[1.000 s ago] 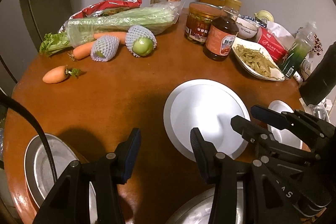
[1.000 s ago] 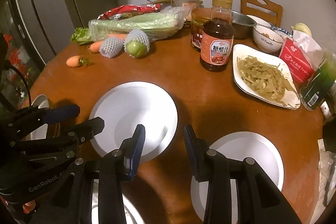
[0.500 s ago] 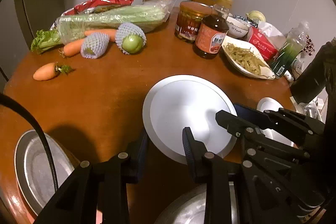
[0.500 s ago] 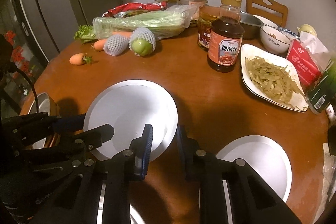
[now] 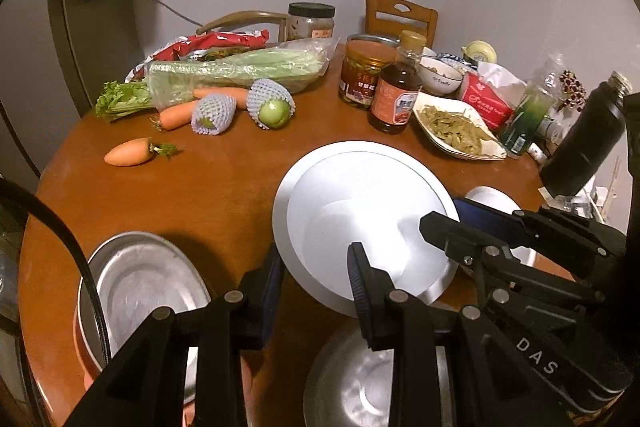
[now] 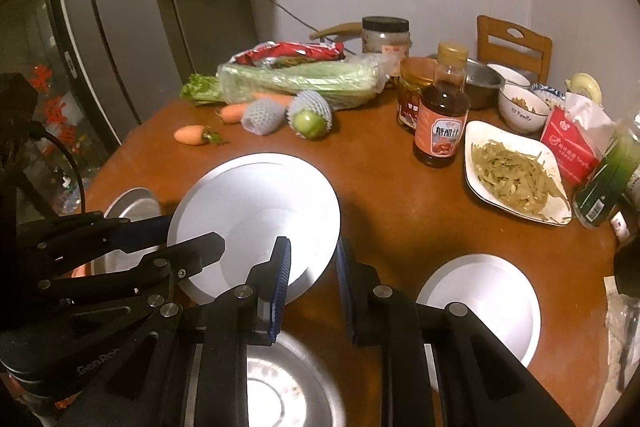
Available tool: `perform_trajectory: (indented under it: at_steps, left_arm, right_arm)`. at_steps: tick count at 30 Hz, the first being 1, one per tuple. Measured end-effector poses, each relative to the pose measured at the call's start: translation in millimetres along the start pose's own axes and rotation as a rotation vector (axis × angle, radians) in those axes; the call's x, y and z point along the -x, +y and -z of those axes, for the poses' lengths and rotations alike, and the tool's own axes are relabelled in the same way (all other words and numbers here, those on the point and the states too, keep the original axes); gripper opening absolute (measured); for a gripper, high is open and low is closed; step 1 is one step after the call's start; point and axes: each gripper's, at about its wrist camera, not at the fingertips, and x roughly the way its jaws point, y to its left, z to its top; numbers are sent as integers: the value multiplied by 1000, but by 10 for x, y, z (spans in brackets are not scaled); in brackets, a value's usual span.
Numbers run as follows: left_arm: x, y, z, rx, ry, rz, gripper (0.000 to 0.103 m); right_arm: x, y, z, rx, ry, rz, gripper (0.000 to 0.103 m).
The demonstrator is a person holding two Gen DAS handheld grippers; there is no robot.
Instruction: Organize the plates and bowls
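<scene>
Large round white plate (image 6: 256,211) tilted off the brown round surface (image 6: 392,195), its near rim clamped by left gripper (image 5: 316,281) and right gripper (image 6: 310,269), fingers narrow. Second white plate (image 6: 484,303) lies flat beside. Readable: "Family" on white bowl (image 6: 522,107); "DAS", "GenRobot" on grippers.

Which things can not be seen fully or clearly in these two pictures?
- Left view: small plate, mostly behind the right gripper.
- Right view: steel bowl, cut by the bottom edge and covered by that gripper.
- Right view: grey pot, its inside hidden by its own wall.
- Left view: jar label, too blurred to read.
</scene>
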Motion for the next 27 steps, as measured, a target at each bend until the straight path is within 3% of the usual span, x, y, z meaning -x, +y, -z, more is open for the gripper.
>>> perform_trajectory:
  at_steps: [17, 27]
  left_arm:
    - [447, -142, 525, -49, -20, 49, 33]
    - [453, -214, 817, -76, 18, 60, 33]
  right_arm:
    - [565, 252, 552, -30, -20, 12, 24]
    - [686, 340, 863, -35, 2, 24, 25]
